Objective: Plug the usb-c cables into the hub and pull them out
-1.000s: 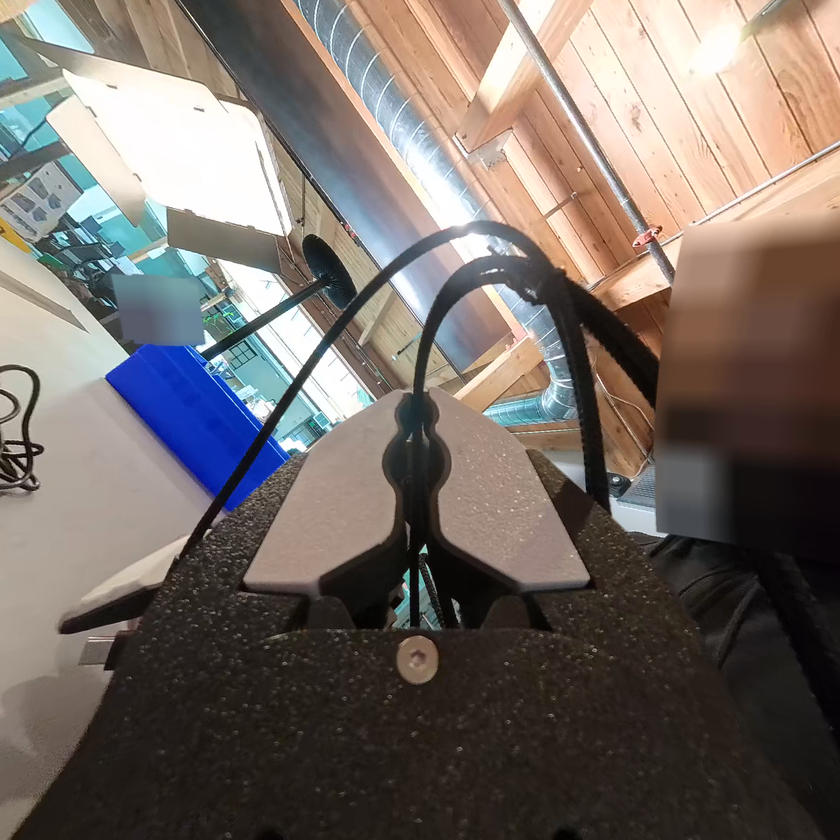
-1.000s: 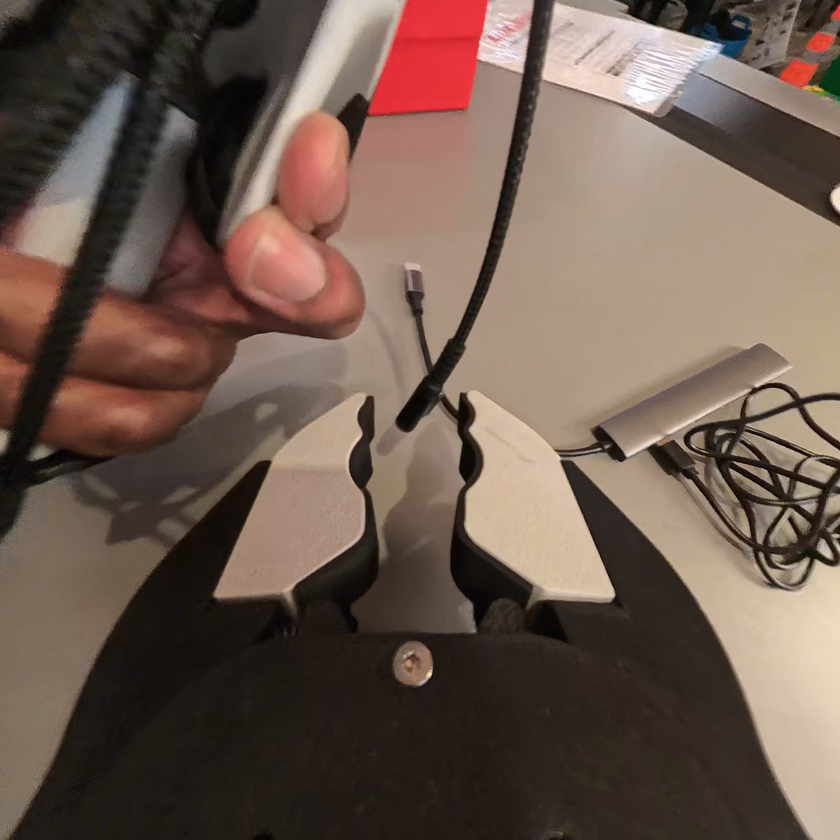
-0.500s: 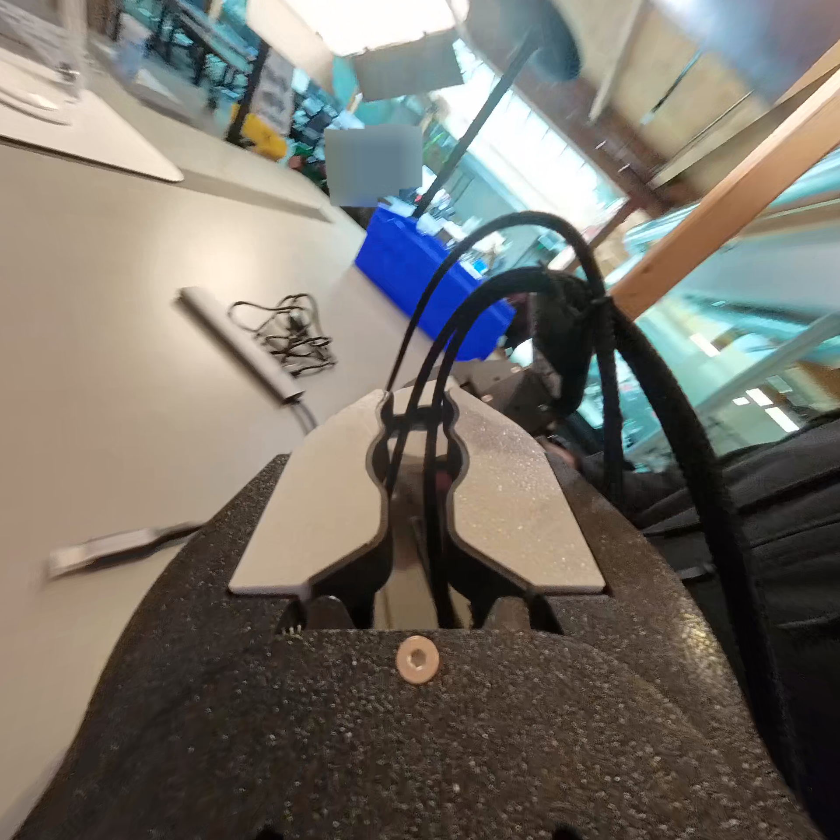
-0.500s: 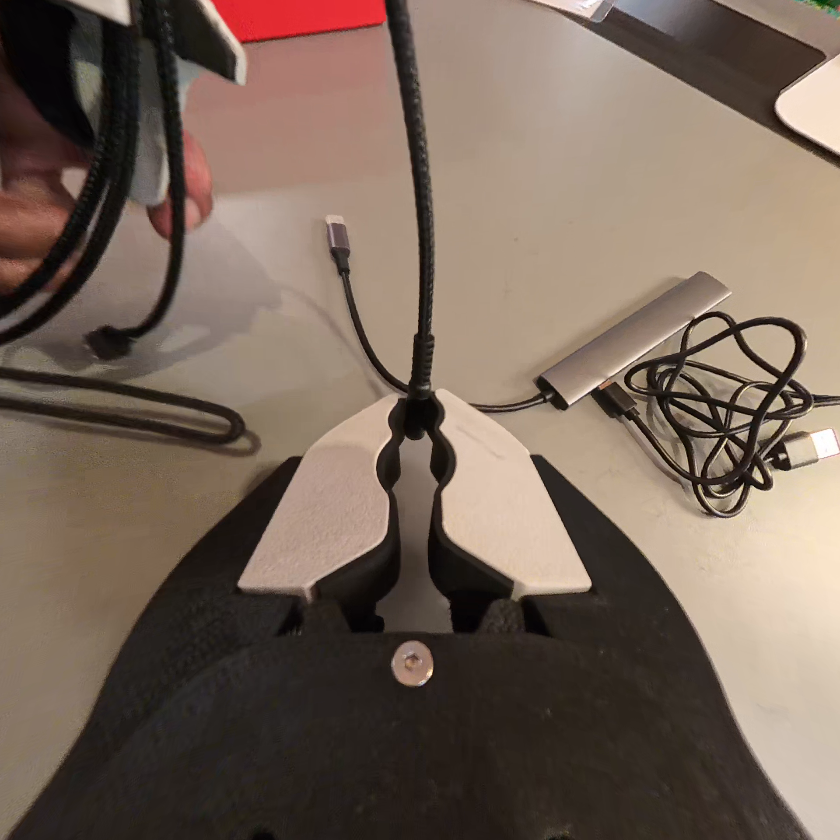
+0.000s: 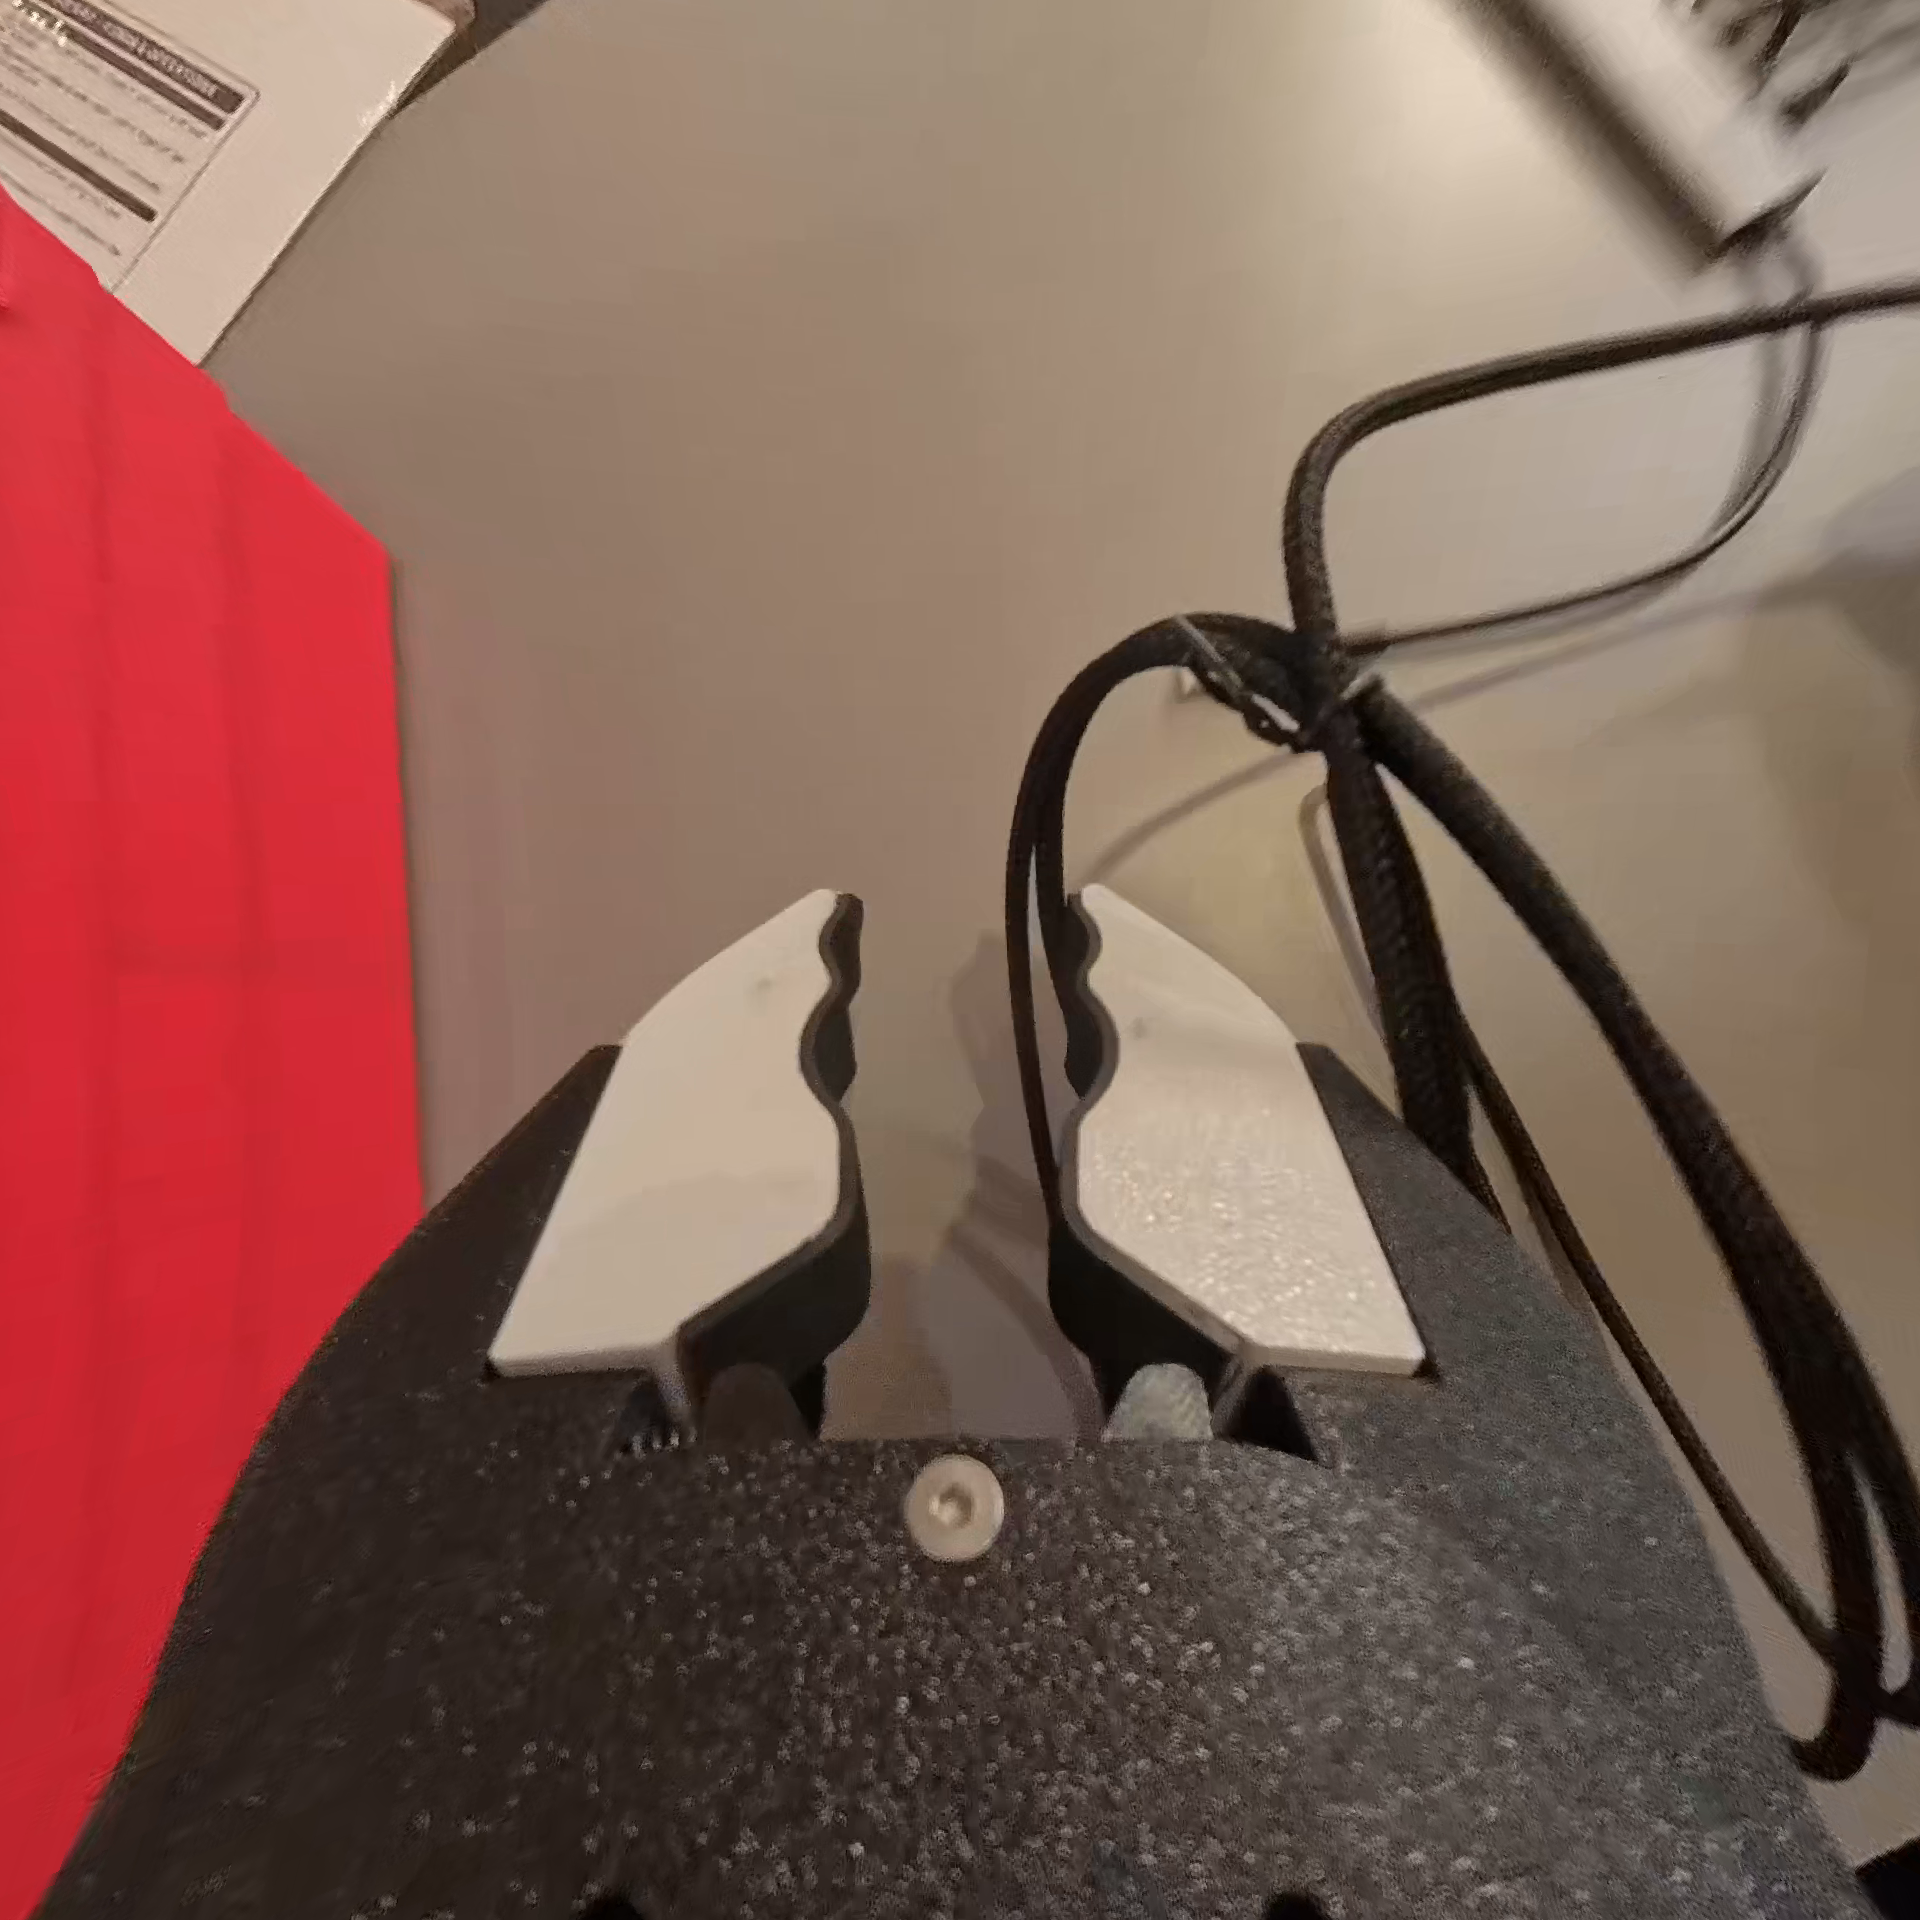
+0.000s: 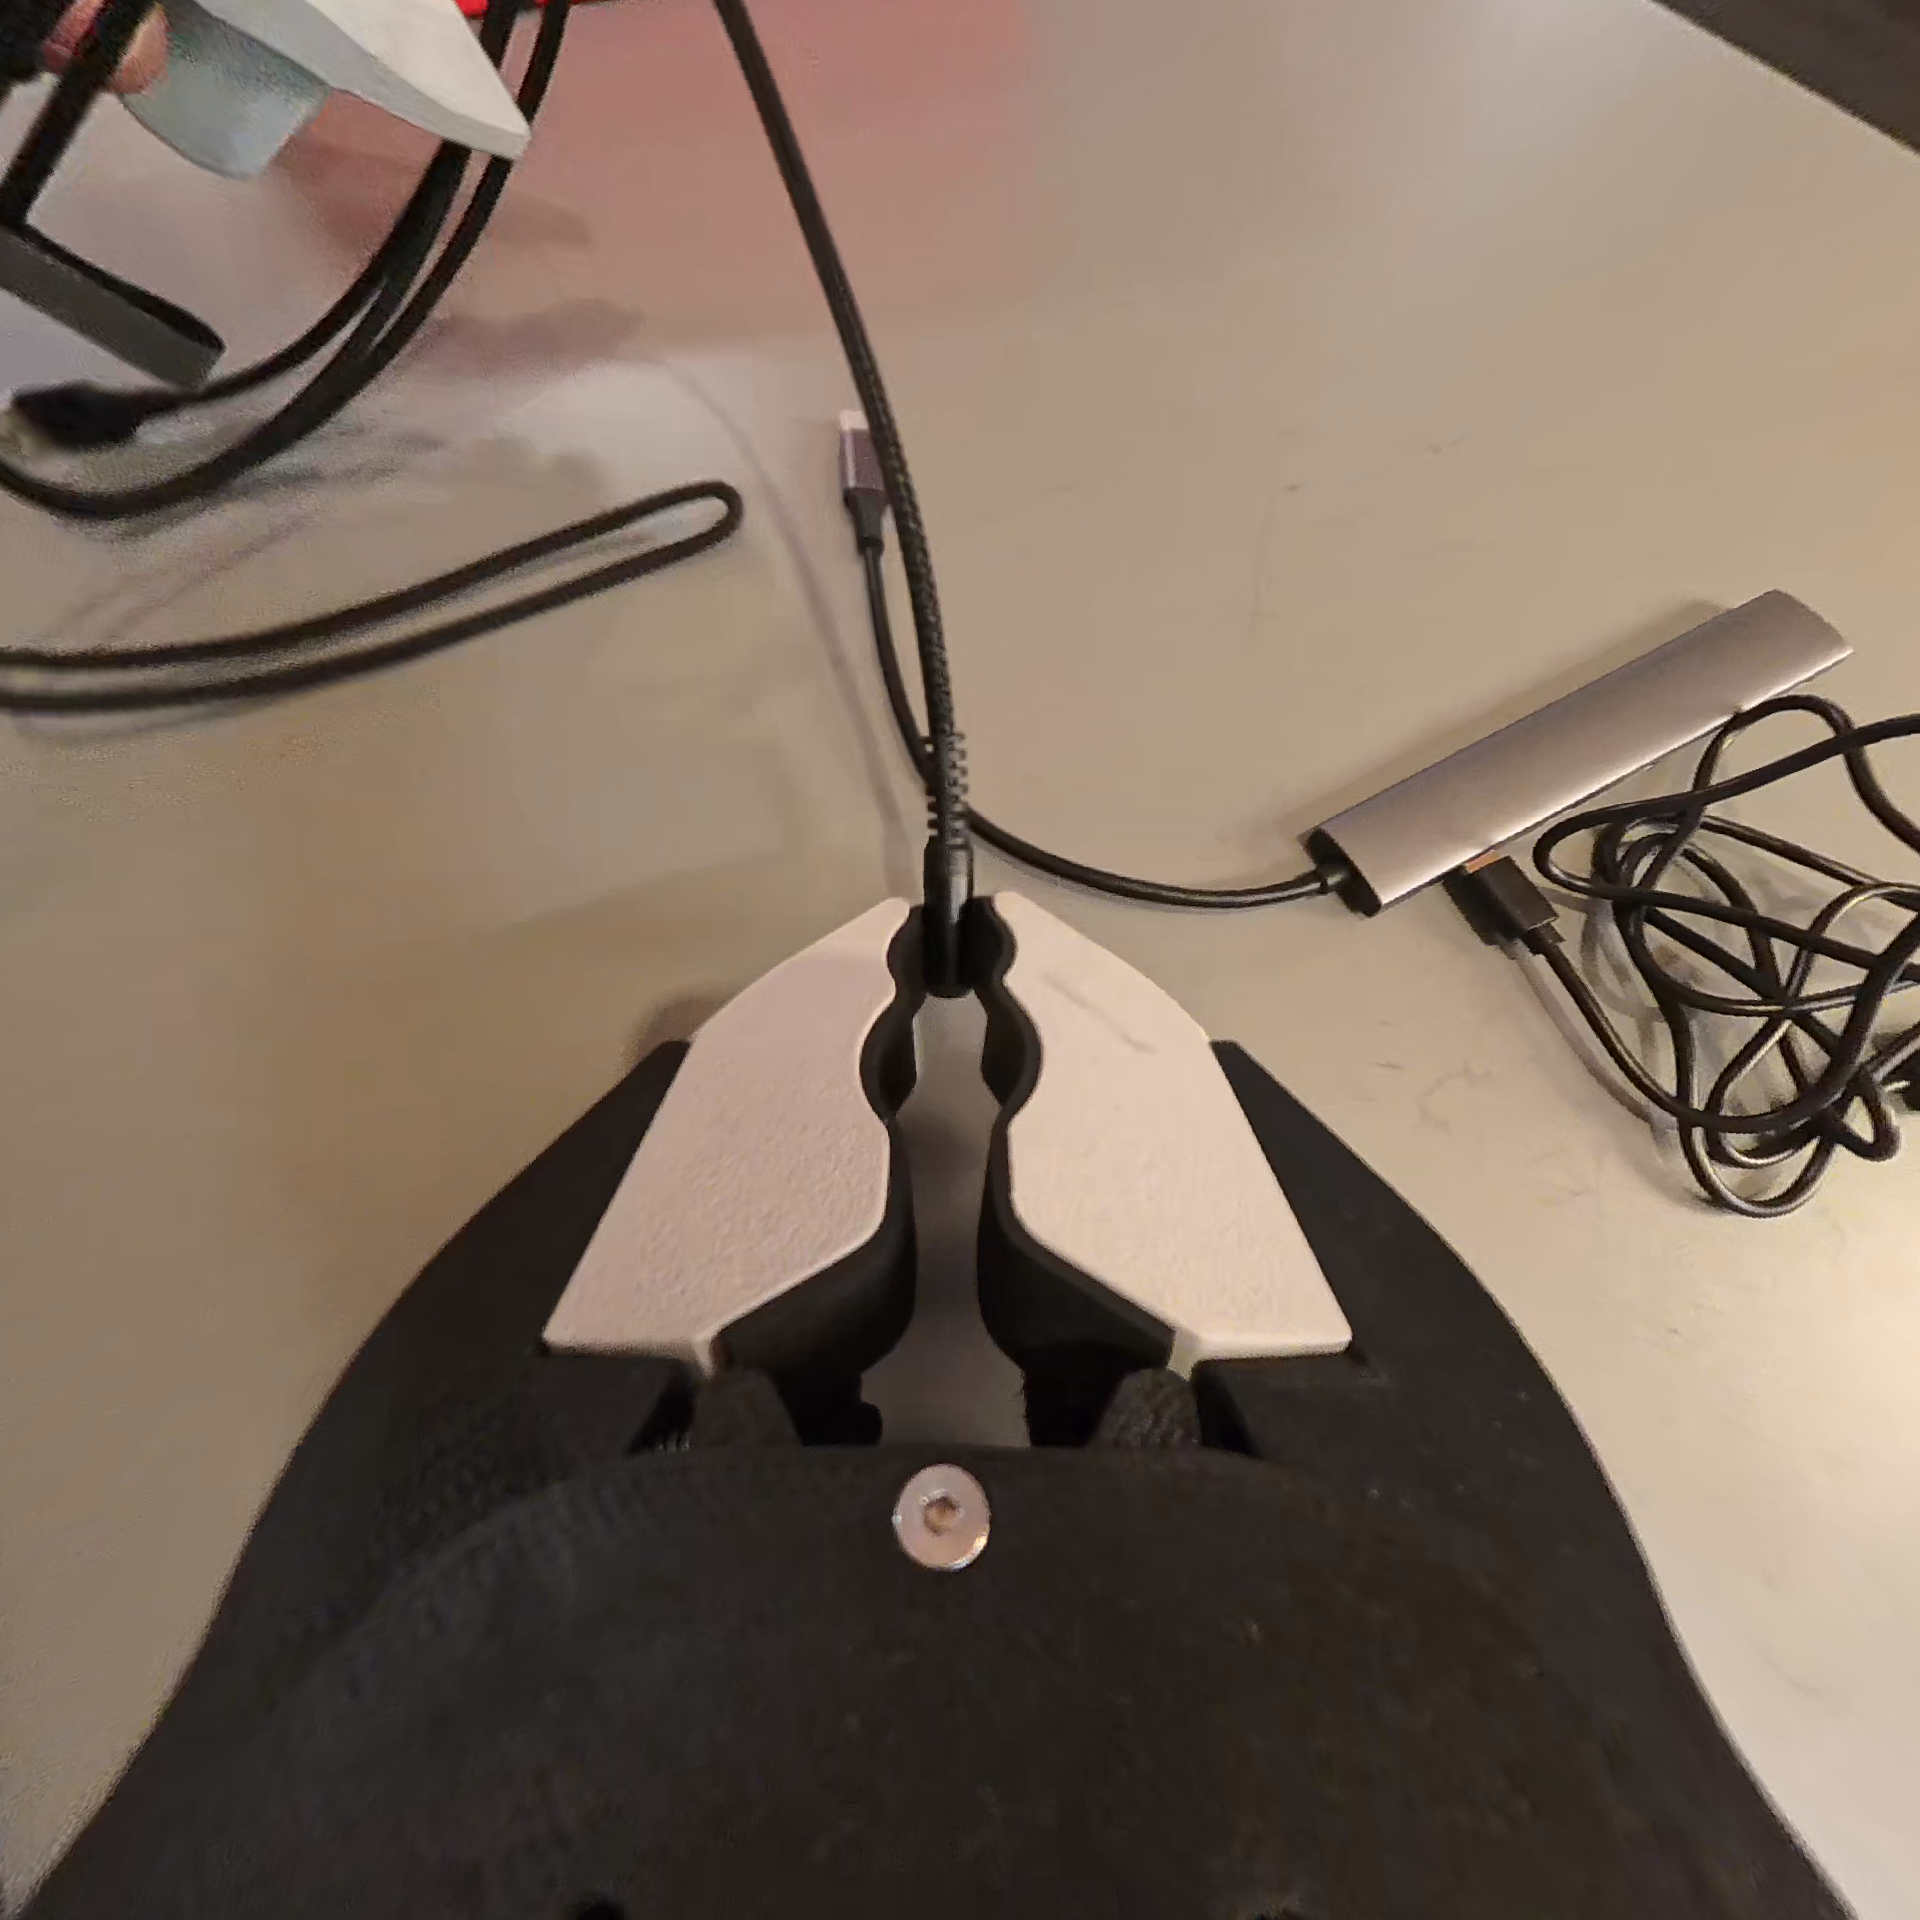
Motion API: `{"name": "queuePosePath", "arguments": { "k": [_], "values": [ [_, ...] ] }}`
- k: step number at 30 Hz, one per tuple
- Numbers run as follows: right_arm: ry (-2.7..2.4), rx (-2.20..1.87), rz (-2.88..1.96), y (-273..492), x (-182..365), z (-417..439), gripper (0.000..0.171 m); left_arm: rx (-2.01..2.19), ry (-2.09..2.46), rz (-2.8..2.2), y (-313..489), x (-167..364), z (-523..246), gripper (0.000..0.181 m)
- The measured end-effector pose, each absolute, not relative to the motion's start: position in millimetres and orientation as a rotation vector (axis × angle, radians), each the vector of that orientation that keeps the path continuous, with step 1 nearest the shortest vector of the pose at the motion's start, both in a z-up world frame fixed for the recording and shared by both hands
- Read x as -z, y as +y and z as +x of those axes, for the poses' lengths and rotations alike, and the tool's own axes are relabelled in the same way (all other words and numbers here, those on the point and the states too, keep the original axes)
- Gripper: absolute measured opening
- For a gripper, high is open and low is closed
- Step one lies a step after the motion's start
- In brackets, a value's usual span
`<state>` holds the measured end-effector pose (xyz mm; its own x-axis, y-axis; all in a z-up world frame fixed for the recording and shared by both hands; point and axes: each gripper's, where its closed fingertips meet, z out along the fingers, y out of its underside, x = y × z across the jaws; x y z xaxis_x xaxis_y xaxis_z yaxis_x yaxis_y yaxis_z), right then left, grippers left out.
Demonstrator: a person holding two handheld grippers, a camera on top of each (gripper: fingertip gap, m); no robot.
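Observation:
My right gripper (image 6: 948, 914) is shut on the plug end of a black braided usb-c cable (image 6: 920, 613), which rises up and away to the top of the right wrist view. The grey hub (image 6: 1579, 748) lies on the table to the right, with its own thin lead ending in a grey plug (image 6: 860, 468). My left gripper (image 5: 966, 925) is open above the table; thin loops of the black cable bundle (image 5: 1382, 831) hang by its right finger. The left gripper's finger (image 6: 416, 73) also shows at the top left of the right wrist view.
A tangle of thin black cable (image 6: 1756, 997) lies right of the hub, with a plug (image 6: 1507, 909) beside the hub's side. Looped black cable (image 6: 499, 582) lies at the left. A red sheet (image 5: 177, 831) and a white printed paper (image 5: 156, 135) lie left of my left gripper. Left tips to right tips: about 20 cm. My right tips are roughly 12 cm from the grey hub (image 6: 1579, 748).
My left gripper has swung down to face the table and opened, letting the cable loops slip from its jaws. My right gripper closed on the cable's plug and stays shut.

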<state>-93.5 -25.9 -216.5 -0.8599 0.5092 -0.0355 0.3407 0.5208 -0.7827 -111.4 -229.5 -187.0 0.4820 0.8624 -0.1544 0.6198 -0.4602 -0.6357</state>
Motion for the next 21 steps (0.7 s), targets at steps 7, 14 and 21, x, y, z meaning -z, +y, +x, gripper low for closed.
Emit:
{"name": "queuePosePath", "arguments": {
  "k": [7, 14, 21],
  "values": [
    [-2.559, -1.294, -0.762, -6, 214, -97, 0.008, -0.701, -1.178, -2.648, -258, 209, -92, 0.049],
    [-2.498, -1.293, -0.789, 21, 207, -105, 0.008, -0.653, -1.116, -2.592, -246, 211, -94, 0.055],
    [-2.426, -1.268, -0.849, 54, 204, -115, 0.008, -0.591, -1.175, -2.23, -232, 190, -112, 0.052]
  ]
}}
